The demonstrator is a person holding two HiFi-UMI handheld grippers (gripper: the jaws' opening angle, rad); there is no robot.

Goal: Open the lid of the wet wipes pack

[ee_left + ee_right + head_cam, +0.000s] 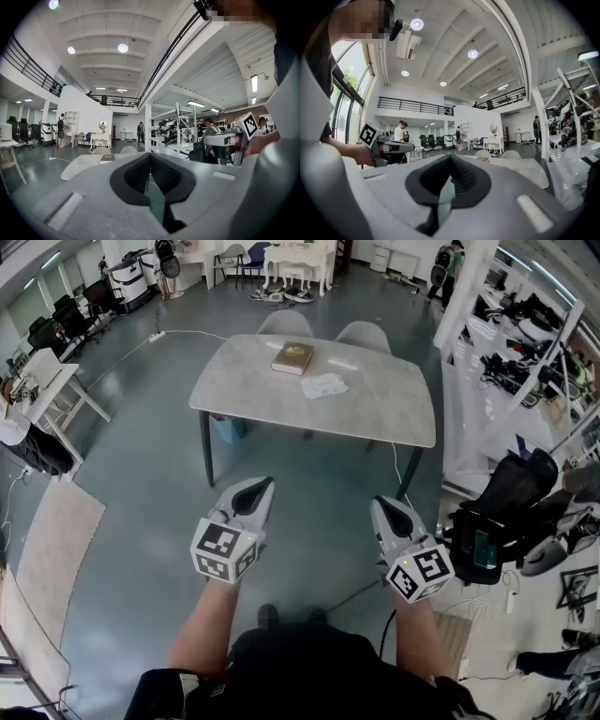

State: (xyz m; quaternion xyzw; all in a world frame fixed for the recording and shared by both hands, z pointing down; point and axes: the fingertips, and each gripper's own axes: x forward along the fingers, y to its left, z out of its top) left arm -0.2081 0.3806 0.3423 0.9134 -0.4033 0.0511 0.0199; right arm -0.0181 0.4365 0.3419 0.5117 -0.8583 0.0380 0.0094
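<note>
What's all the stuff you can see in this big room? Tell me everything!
table: one, pale grey, out on the floor ahead.
book: one, brown, on the table's far side.
wet wipes pack: one, whitish, on the table beside the book.
chairs: two, grey, behind the table.
bin: one, teal, under the table.
mat: one, beige, on the floor at the left.
left gripper: one, grey, shut and empty, short of the table.
right gripper: one, grey, shut and empty, short of the table.
</note>
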